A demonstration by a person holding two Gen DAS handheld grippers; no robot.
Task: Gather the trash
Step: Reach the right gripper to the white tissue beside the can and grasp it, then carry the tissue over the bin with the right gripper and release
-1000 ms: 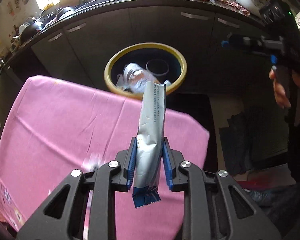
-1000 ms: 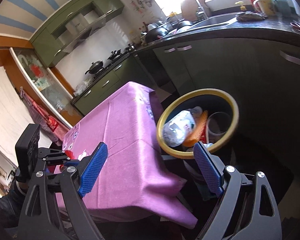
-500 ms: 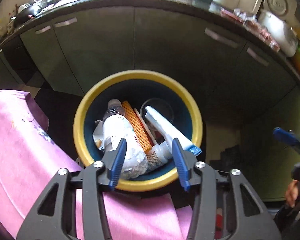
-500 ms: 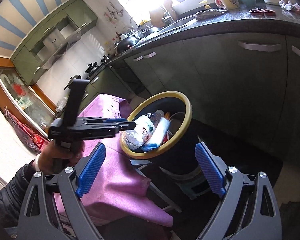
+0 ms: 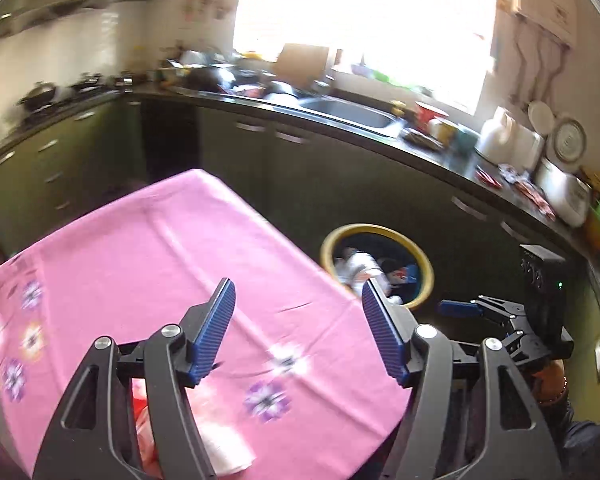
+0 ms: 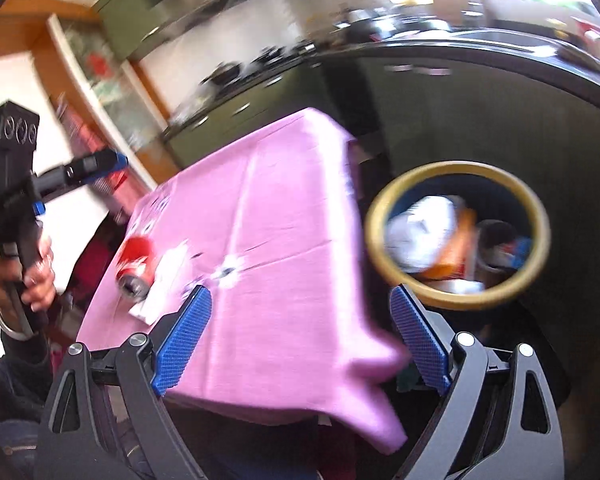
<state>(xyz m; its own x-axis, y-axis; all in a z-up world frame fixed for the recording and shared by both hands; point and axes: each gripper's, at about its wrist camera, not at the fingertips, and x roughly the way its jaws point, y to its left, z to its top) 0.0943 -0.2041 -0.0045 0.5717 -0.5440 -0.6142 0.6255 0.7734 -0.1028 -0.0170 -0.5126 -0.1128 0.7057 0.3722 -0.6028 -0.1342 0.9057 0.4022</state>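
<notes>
Next trash: the red can (image 6: pixel 137 266), lower left in your right-wrist view.

It lies on its side on the pink cloth (image 6: pixel 284 216), axis toward the frame's bottom, nearer your left gripper (image 5: pixel 296 330); its jaws have just been opening, empty. Right gripper (image 6: pixel 298 340): apart, empty.

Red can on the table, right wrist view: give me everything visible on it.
The red can lies on its side on the pink tablecloth, near the table's left edge in this view, its dark open end facing the camera. It looks like a metal drink can with white lettering, blurred beyond reading. A white paper scrap lies right beside it, apparently touching. No tool touches it.
</notes>
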